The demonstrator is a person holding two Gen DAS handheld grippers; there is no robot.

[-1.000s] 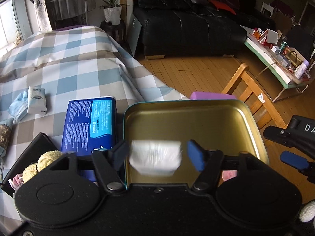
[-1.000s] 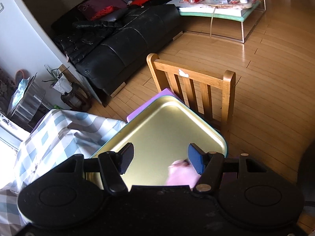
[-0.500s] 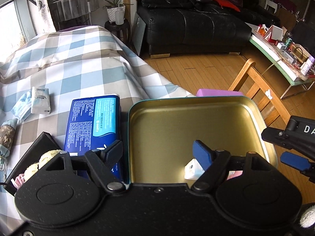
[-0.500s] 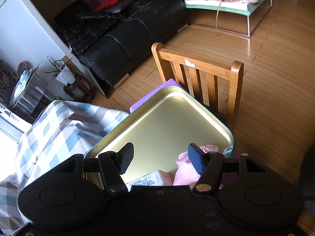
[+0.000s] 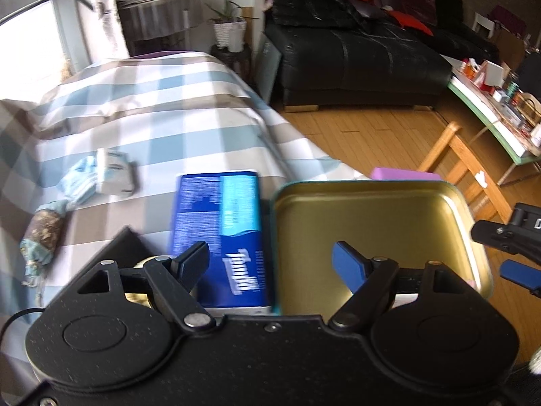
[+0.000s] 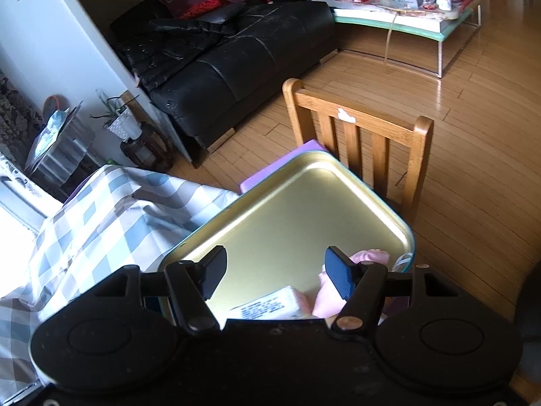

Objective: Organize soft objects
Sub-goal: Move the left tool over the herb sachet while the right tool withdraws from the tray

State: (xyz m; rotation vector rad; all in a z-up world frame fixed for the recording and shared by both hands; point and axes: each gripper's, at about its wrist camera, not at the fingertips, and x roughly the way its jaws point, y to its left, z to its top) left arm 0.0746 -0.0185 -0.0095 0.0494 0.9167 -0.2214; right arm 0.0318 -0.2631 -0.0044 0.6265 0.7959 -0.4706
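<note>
Tissue pack [image 6: 270, 304] lies at tin [image 6: 402, 226] near edge; both grippers' fingers [image 5: 189, 260] wide, empty

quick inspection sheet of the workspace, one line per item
surface: checked cloth covering the table
job's things: gold tin holds a white tissue pack and a pink soft item; blue pack lies beside the tin; small pack and face mask further off on the cloth
clutter: black box, patterned bundle
grippers: left gripper open, jaws just opening, nothing between; right gripper open over the tin
cables: thin black loop at the cloth's edge
surroundings: wooden chair, black sofa, cluttered side table
</note>
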